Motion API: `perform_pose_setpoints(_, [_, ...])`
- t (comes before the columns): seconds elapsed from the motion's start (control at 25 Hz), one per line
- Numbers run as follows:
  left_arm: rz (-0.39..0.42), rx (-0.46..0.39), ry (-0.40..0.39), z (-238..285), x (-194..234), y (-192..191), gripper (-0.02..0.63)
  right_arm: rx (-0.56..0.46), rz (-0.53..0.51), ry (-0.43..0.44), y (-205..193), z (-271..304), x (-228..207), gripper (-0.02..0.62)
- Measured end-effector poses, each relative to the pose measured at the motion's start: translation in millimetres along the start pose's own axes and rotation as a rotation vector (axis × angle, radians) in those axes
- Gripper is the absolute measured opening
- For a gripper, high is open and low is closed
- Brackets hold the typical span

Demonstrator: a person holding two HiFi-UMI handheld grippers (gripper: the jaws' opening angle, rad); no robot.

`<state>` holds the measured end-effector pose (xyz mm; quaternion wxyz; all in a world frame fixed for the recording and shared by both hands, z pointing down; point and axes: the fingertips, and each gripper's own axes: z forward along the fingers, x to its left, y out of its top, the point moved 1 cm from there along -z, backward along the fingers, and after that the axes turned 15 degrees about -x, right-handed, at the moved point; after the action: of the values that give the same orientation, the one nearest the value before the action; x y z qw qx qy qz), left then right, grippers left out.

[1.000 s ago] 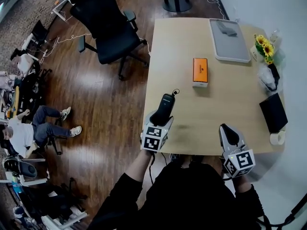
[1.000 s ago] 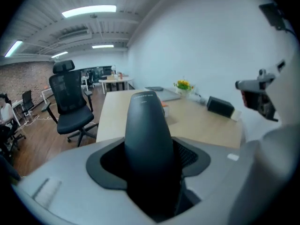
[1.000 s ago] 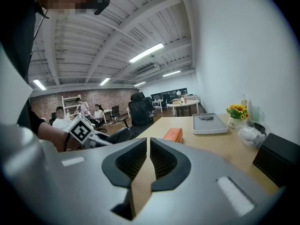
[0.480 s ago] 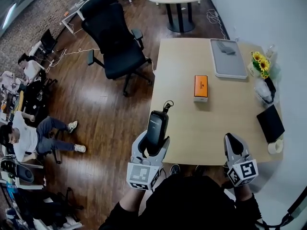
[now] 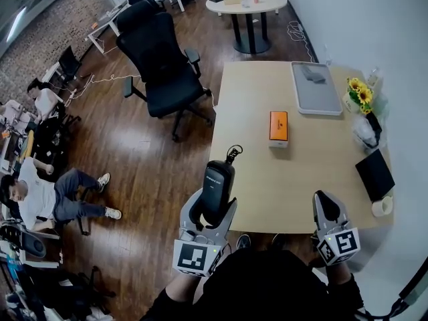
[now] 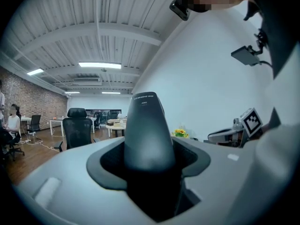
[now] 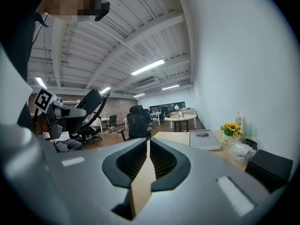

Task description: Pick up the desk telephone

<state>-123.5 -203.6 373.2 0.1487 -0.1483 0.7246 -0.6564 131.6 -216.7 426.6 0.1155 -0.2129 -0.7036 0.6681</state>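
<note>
Left gripper: on a black-sleeved forearm reaching forward from the body, pointing away from the person, about level. Jaws stand wide, clamped on the lower half of the desk telephone handset.
Handset: long axis runs along the jaws, far end projecting past the fingertips, cord at that tip; held clear of the table, which lies to this gripper's right.
Right gripper: same heading, jaws together, nothing between them, at the table's near edge.
</note>
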Motion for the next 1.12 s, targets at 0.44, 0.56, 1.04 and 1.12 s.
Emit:
perform_pose_setpoints(0.44, [-0.003,-0.052,-0.013,4,-4,15,0.267,-0.013,-0.01,0.004,11,0,3,0.018])
perform_pose_setpoints(0.56, [-0.002,-0.041,-0.012,3,-3,14,0.267,-0.015,-0.012,0.005,12,0,3,0.018])
perform_pose_setpoints(1.04, [-0.002,-0.061,-0.005,6,-3,17,0.267,0.001,-0.006,0.027,9,5,6,0.008])
perform_pose_setpoints(1.12, [-0.003,-0.072,-0.01,6,-4,17,0.267,0.003,-0.008,0.029,8,6,6,0.008])
